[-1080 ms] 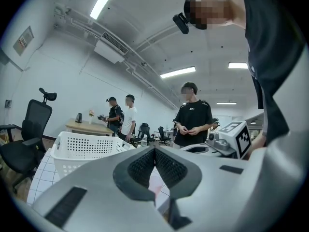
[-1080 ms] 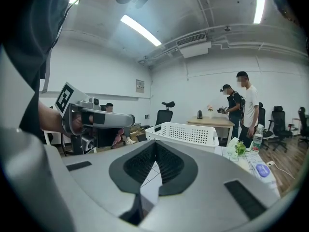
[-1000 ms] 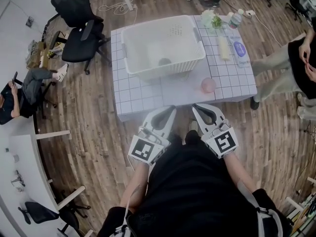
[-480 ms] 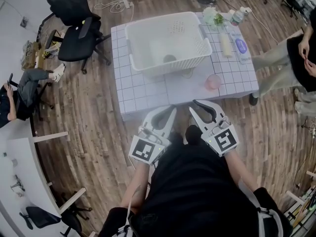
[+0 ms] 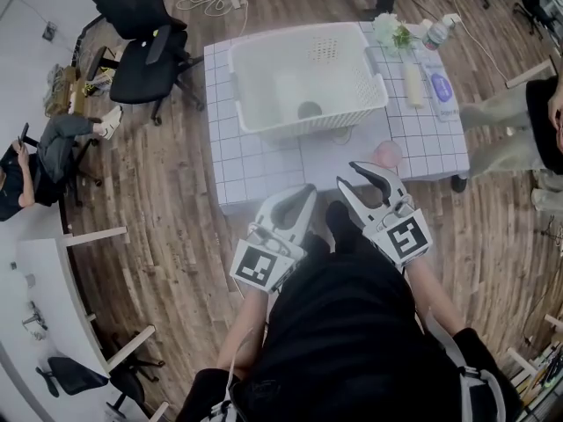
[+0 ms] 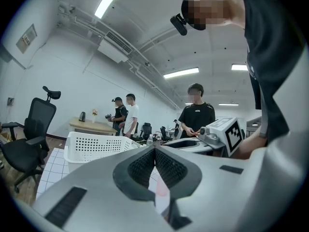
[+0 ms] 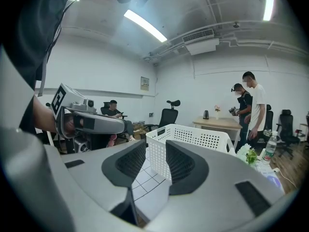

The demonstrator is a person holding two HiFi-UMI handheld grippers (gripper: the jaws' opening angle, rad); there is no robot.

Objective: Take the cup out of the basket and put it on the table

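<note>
Head view: white basket (image 5: 308,77) on the white gridded table (image 5: 264,170), far half; a dark cup (image 5: 309,110), the likely task item, sits on the basket floor near its front wall, not yet lifted. A pink cup-like thing (image 5: 386,154) stands on the table just in front of the basket's right corner, and a bottle (image 5: 435,33) and flowers (image 5: 391,32) stand at the far right edge. The left gripper (image 5: 308,190) and right gripper (image 5: 346,174) are held side by side at the table's near edge, short of the basket, presumably staged for a reach over the wall. Left gripper view: left gripper (image 6: 155,149) closed, pads touching, nothing held; basket (image 6: 96,146) ahead to its left; probably the idle hand. Right gripper view: right gripper (image 7: 155,144), jaws just been opening, now parted with nothing between them; the basket (image 7: 193,139) corner shows beyond the gap, table (image 7: 145,178) below. This one is judged to be readying for the cup.
</note>
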